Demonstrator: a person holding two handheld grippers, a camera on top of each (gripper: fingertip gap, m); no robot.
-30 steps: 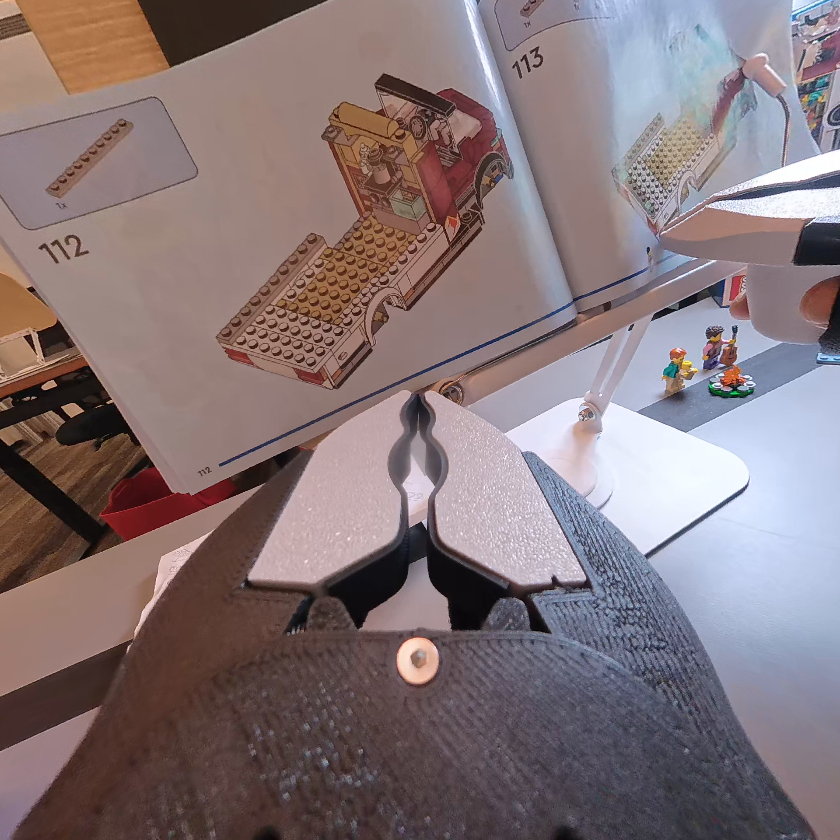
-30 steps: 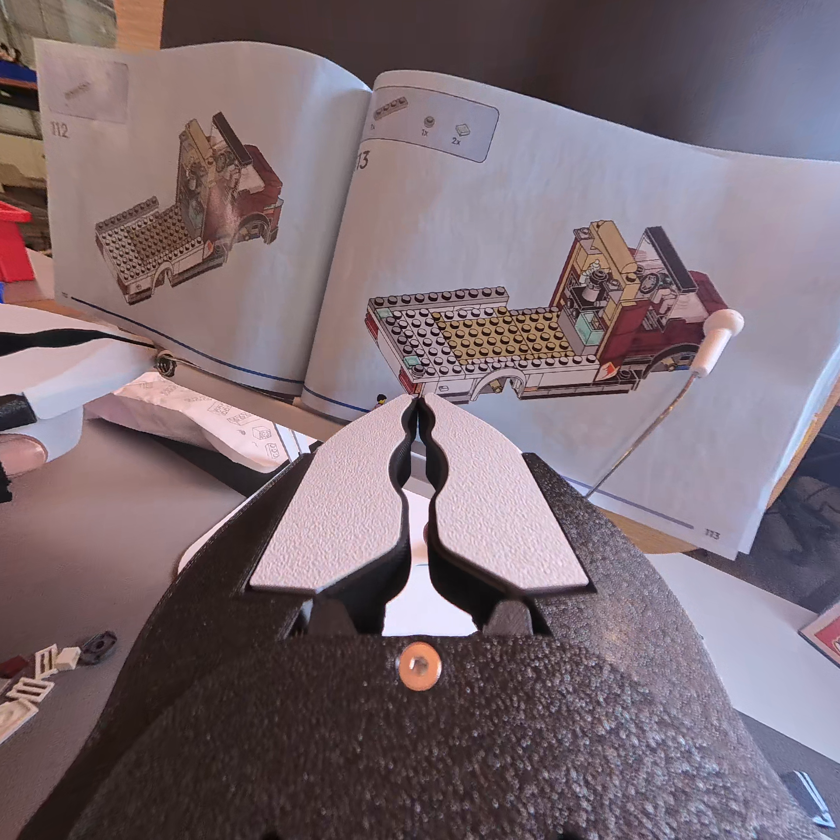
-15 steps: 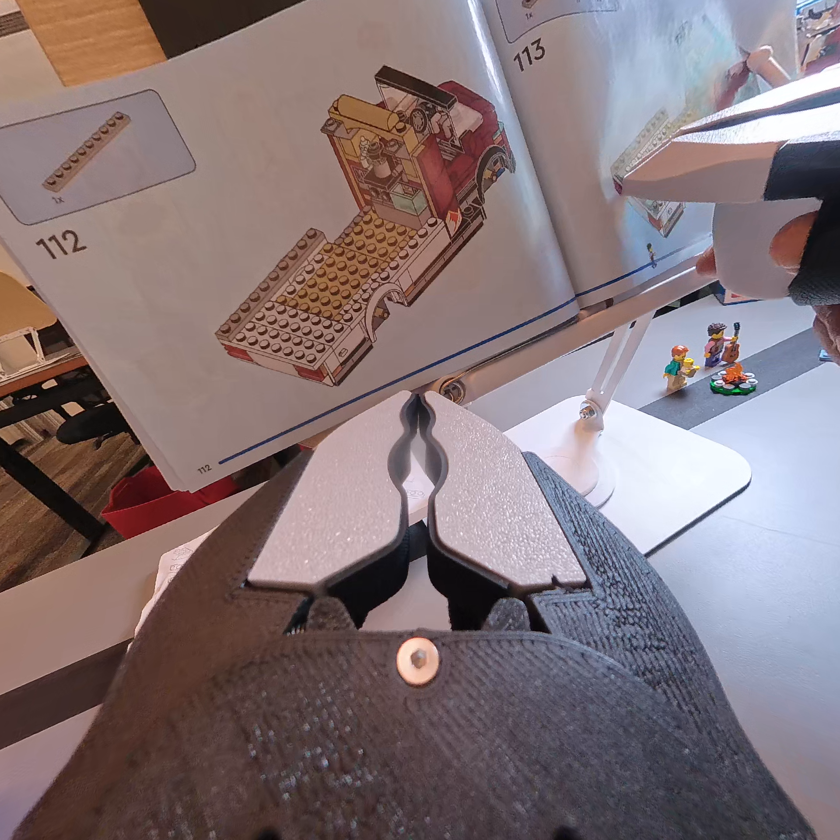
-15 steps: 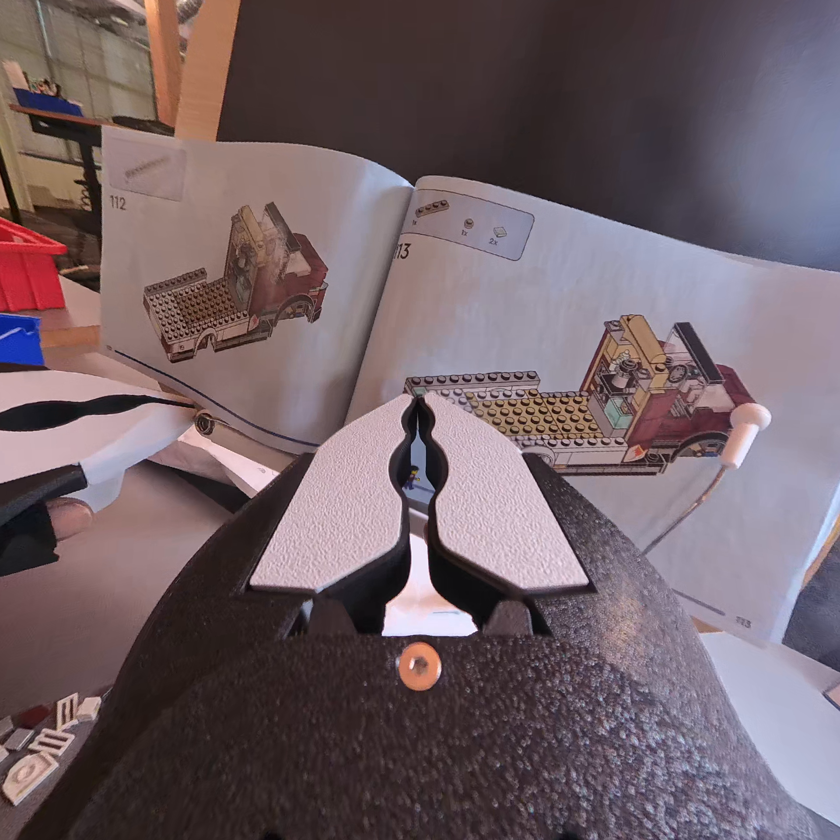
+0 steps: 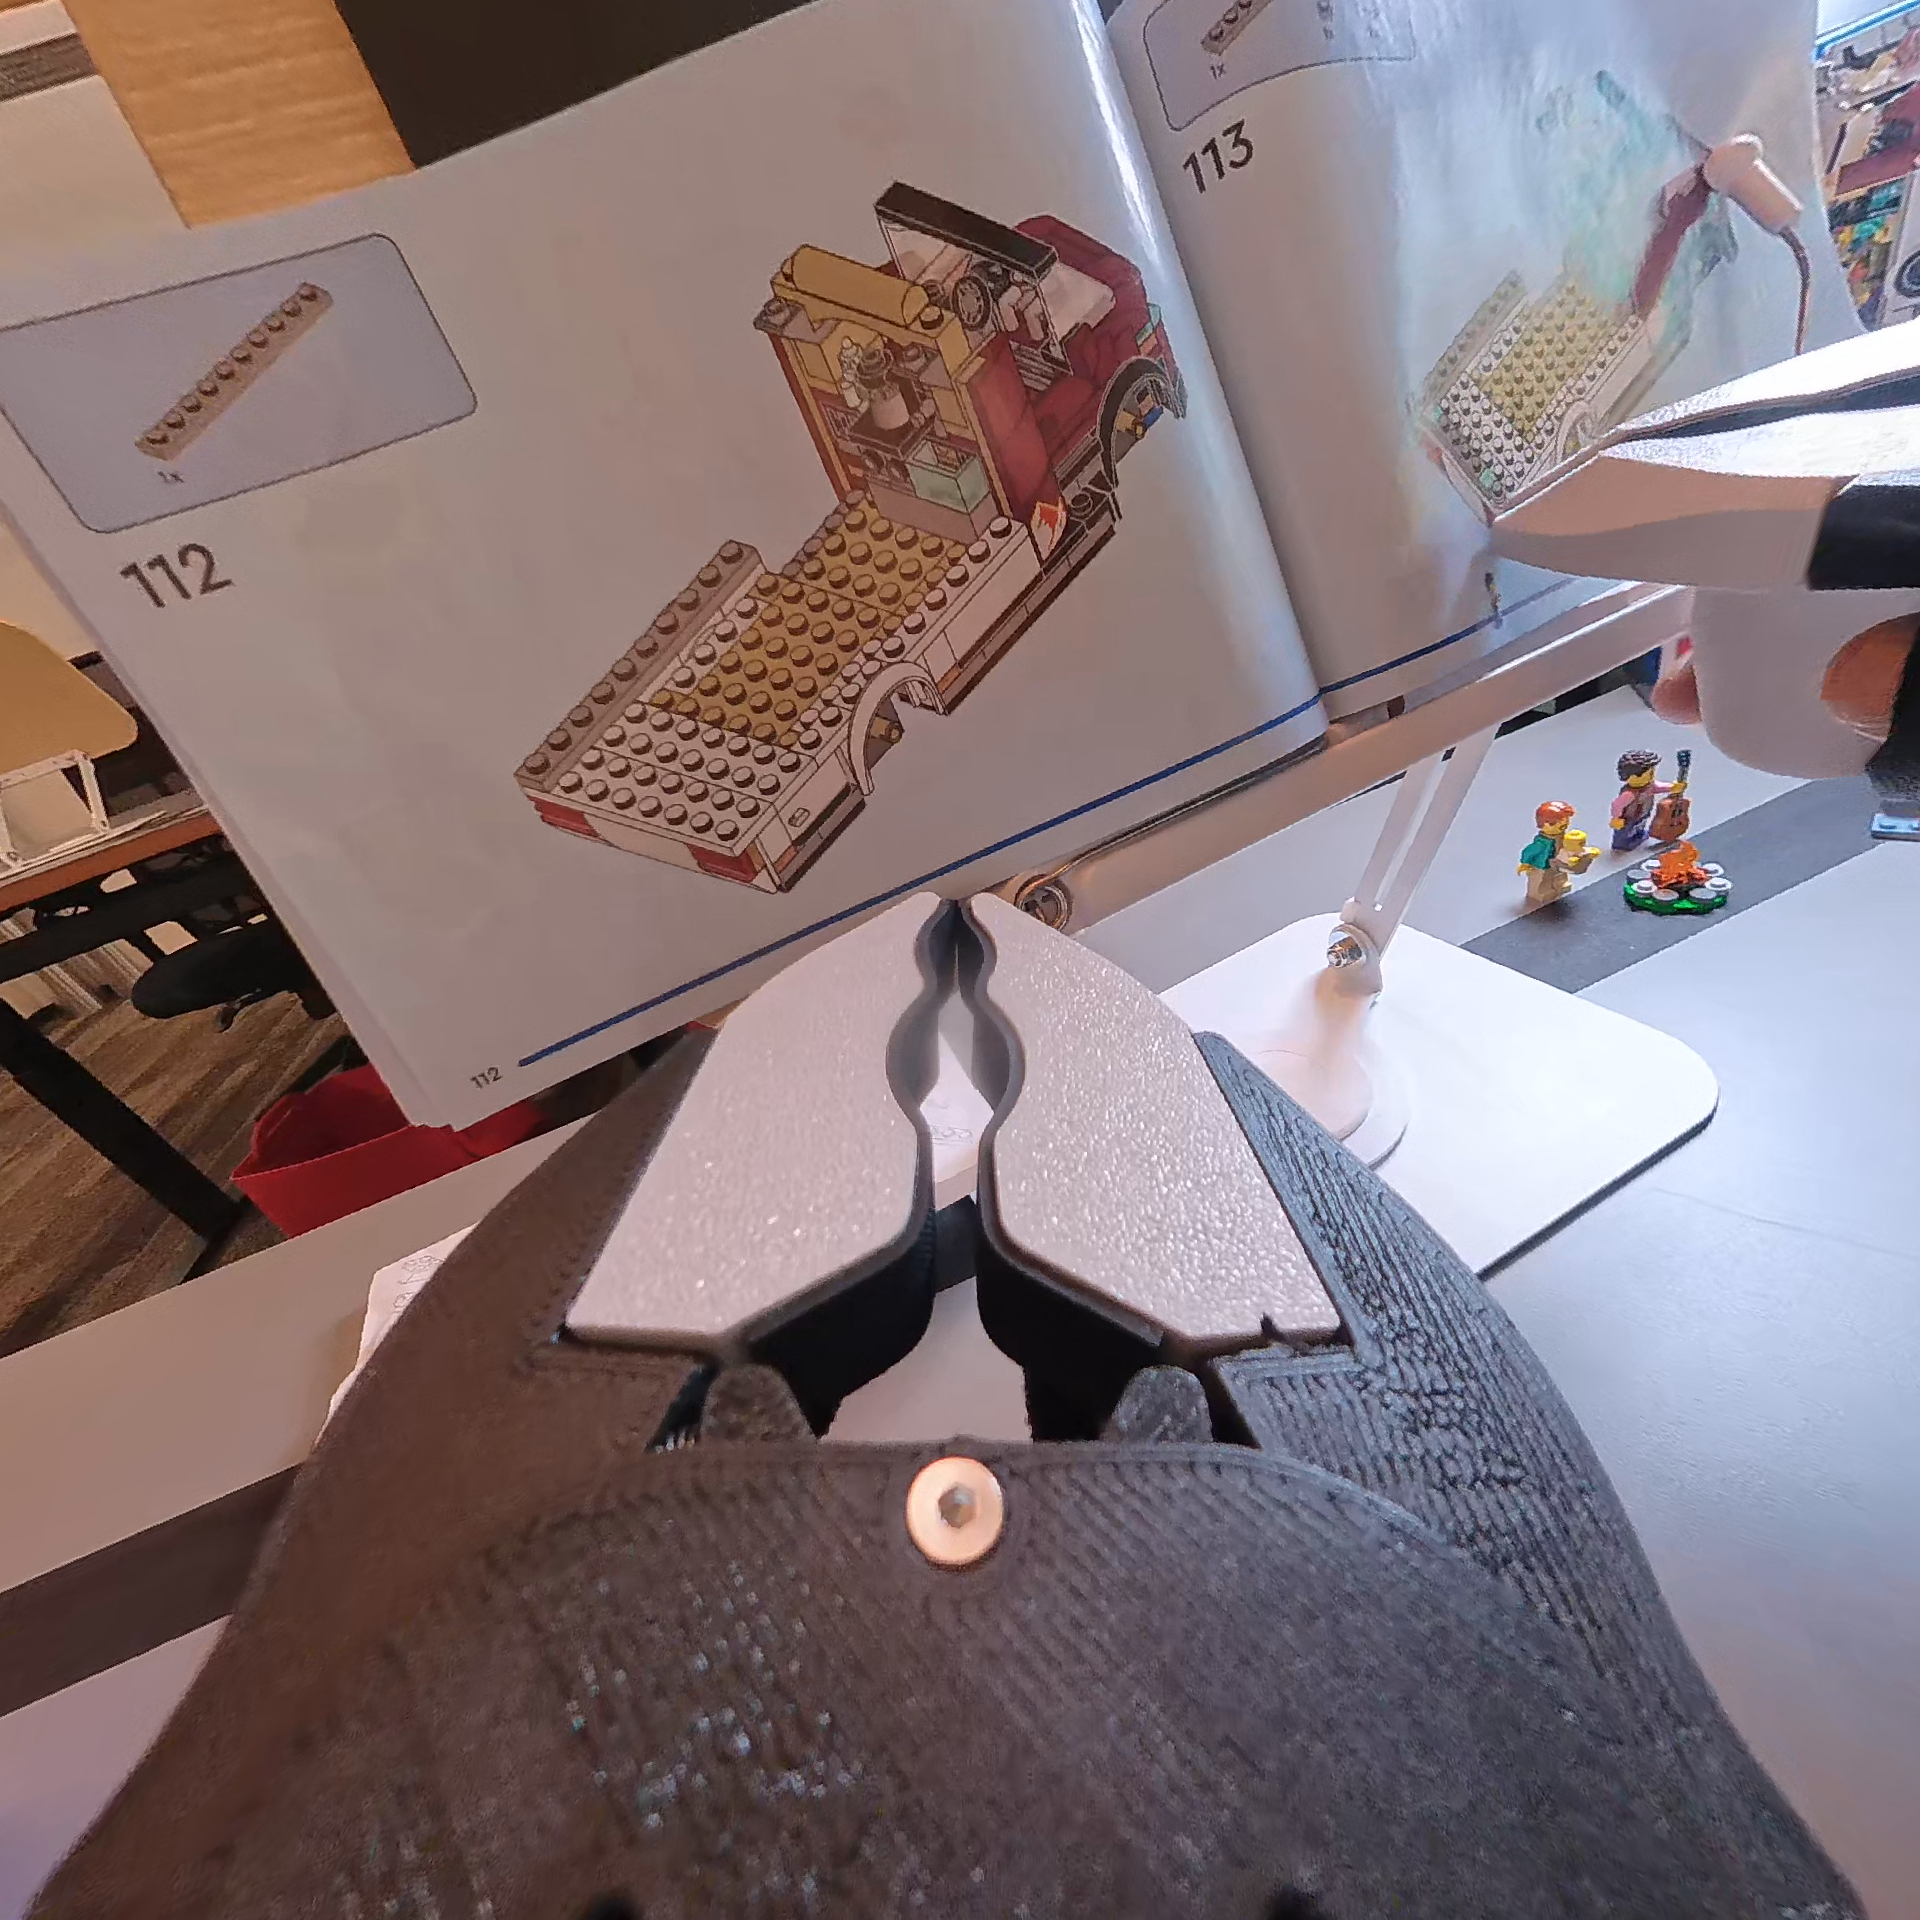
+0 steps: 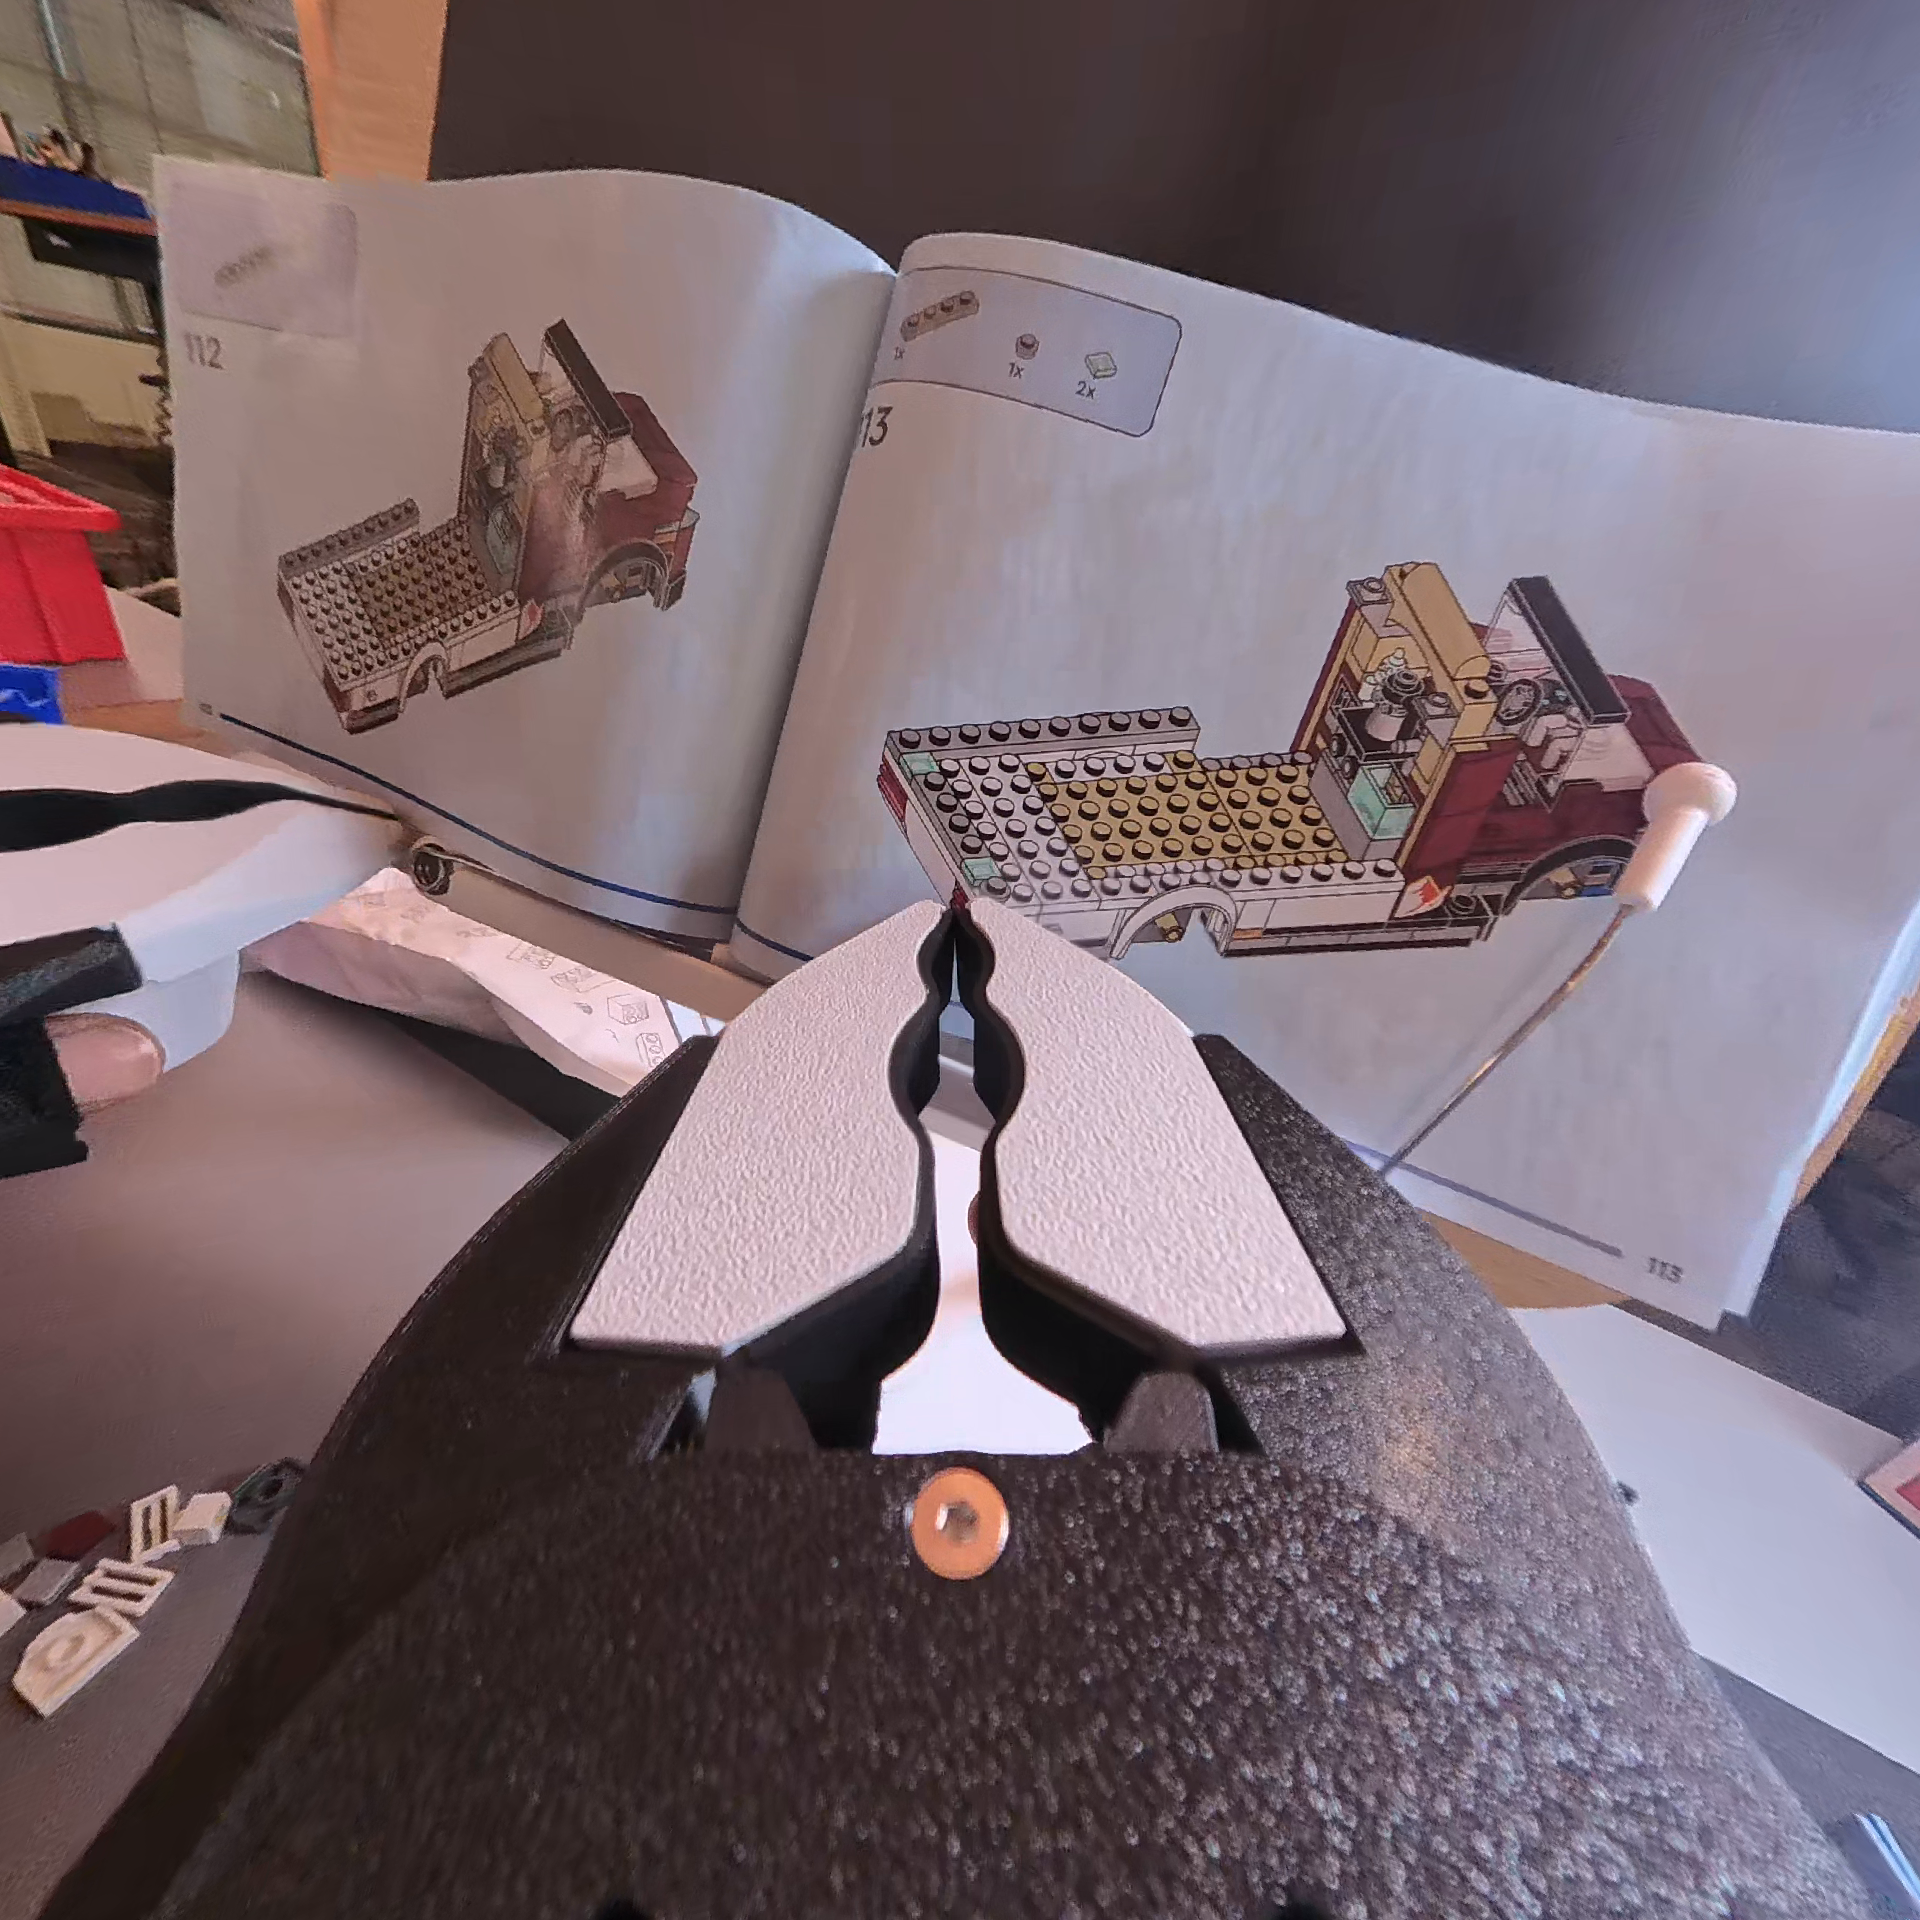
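An open instruction booklet (image 5: 644, 436) stands on a white book stand (image 5: 1455, 1081) on the grey table; it also shows in the right wrist view (image 6: 1143, 623), each page with a picture of a brick truck. My left gripper (image 5: 956, 914) is shut with nothing between its fingertips and points at the lower edge of the left page. My right gripper (image 6: 954, 916) is shut with nothing between its fingertips and points at the lower part of the right page. The right gripper also shows at the right edge of the left wrist view (image 5: 1704, 488), held by a hand, its tip near the right page.
Two toy figures (image 5: 1600, 831) and a small campfire model (image 5: 1673, 883) stand on the table behind the stand. Small loose bricks (image 6: 94, 1590) lie at the lower left of the right wrist view. A white paper bag (image 6: 457, 956) lies under the booklet. A red bin (image 6: 52, 582) sits far left. Left tips to right tips: about 15 centimeters.
My right gripper rose toward the upper part of the right page, then dropped back to its lower part. The left gripper stayed still. Both stayed shut.
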